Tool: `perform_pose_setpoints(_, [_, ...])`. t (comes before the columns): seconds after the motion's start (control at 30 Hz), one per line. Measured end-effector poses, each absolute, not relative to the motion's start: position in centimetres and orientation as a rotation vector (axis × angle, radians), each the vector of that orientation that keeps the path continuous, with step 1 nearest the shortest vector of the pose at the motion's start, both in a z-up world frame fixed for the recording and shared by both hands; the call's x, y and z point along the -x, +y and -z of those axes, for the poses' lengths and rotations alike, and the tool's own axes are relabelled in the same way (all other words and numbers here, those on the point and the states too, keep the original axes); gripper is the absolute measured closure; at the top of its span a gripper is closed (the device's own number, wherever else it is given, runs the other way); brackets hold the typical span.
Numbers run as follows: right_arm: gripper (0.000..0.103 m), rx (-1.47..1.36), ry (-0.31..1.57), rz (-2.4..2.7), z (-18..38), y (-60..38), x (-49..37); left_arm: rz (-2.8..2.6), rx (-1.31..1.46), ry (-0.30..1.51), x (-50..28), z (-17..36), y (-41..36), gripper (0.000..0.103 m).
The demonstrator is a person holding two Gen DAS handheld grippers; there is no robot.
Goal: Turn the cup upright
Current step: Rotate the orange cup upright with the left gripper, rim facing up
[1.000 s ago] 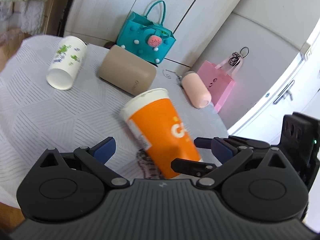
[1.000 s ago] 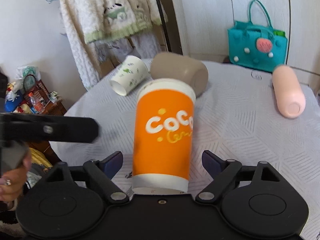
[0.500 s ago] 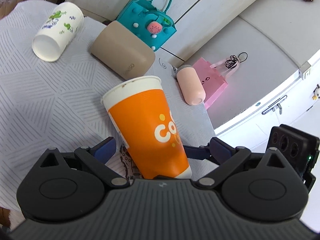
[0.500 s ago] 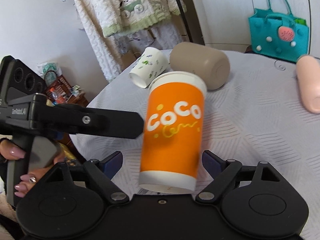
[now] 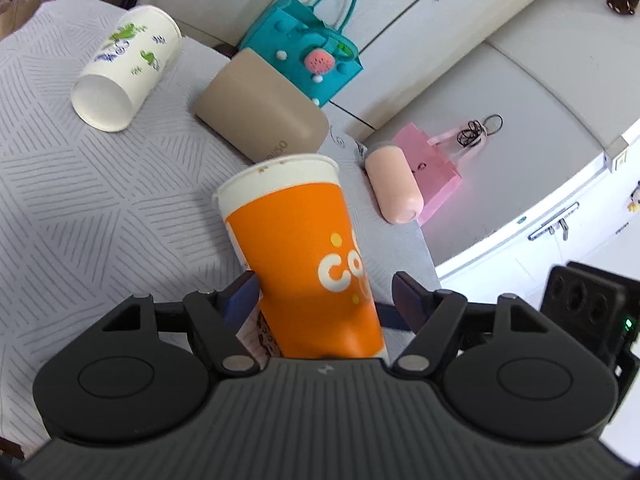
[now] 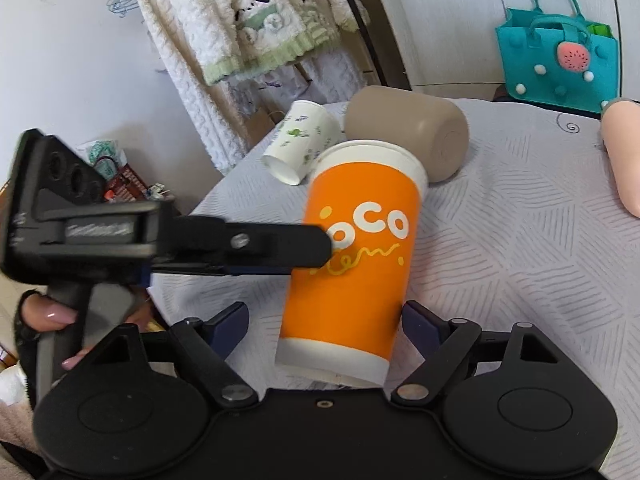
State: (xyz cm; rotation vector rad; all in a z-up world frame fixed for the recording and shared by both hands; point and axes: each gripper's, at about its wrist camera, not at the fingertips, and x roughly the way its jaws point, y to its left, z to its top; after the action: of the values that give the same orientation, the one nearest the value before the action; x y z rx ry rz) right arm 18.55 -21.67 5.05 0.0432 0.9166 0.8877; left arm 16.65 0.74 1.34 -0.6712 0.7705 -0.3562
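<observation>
An orange paper cup [image 5: 308, 256] with a white rim and white lettering stands tilted, rim up, over the grey patterned table [image 5: 80, 200]. My left gripper [image 5: 324, 292] has its fingers pressed on the cup's lower part from both sides. In the right wrist view the cup [image 6: 356, 264] sits between the spread fingers of my right gripper [image 6: 320, 320], which is open; whether its right finger touches the cup I cannot tell. The left gripper [image 6: 276, 246] reaches in from the left against the cup's side.
A white cup with green prints [image 5: 124, 68], a beige cup [image 5: 260, 120] and a pink bottle [image 5: 394, 186] lie on their sides further back. A teal bag [image 5: 308, 48] and a pink bag [image 5: 428, 160] stand beyond the table's far edge. Clothes [image 6: 240, 20] hang at left.
The left gripper has closed its fingers onto the orange cup's lower part. The cup has come more upright and nearer both cameras. The right gripper stays open.
</observation>
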Motion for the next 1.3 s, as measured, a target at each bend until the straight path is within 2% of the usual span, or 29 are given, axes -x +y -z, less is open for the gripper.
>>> perform_pose_setpoints(0.23, [0.017,-0.056,0.921,-0.856,-4.4,-21.7,-20.4,0.357,0.640,0.820,-18.1,-0.2,0.2,0.030])
perform_pose_setpoints(0.33, [0.027,-0.042,0.935,-0.881,-4.1,-21.4,-20.8,0.370,0.647,0.820,-18.4,0.0,0.3,0.028])
perform_pose_setpoints(0.37, [0.028,-0.040,0.941,-0.904,-4.1,-21.3,-20.8,0.367,0.645,0.815,-18.2,0.0,0.4,0.028])
perform_pose_setpoints(0.77, [0.029,0.096,0.772,-0.964,-5.4,-20.7,-19.0,0.376,0.466,0.687,-16.0,-2.1,-0.1,0.030])
perform_pose_setpoints(1.03, [0.029,0.213,0.630,-0.990,-6.3,-19.7,-18.7,0.352,0.298,0.519,-14.5,-4.8,-0.6,0.035])
perform_pose_setpoints(1.3, [0.029,0.257,0.530,-0.984,-6.3,-18.1,-19.7,0.354,0.293,0.430,-14.8,-5.6,0.8,0.034])
